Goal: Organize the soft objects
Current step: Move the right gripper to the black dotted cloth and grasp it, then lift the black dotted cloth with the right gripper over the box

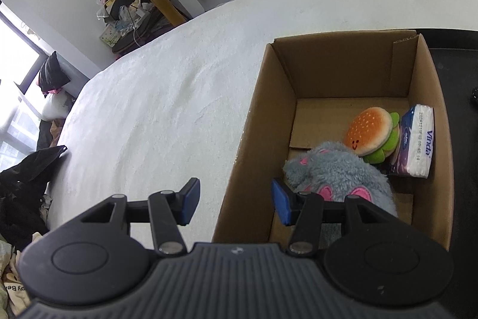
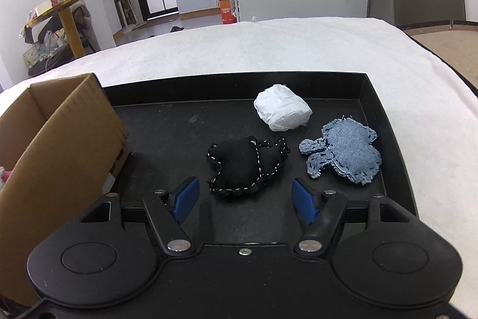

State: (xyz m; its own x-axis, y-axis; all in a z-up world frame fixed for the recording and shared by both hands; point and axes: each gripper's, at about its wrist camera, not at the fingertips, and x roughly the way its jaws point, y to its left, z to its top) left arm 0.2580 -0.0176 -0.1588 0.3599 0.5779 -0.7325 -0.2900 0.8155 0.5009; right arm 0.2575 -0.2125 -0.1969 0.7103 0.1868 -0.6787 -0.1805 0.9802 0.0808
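In the left wrist view a cardboard box (image 1: 263, 121) holds a grey plush with pink patches (image 1: 337, 175), a burger plush (image 1: 372, 135) and a Vinda tissue pack (image 1: 416, 141). My left gripper (image 1: 236, 201) is open and empty, straddling the box's near-left wall. In the right wrist view a black tray (image 2: 167, 124) holds a black stitched pouch (image 2: 245, 165), a white wrapped bundle (image 2: 282, 111) and a denim pouch (image 2: 346, 153). My right gripper (image 2: 245, 199) is open and empty, just in front of the black pouch.
The box (image 2: 53, 145) stands at the tray's left side, on a white blanket (image 1: 155, 97). A yellow-edged side table (image 2: 65, 8) with jars stands beyond the blanket's far left edge. Dark clothes (image 1: 24, 184) lie off the blanket's left edge.
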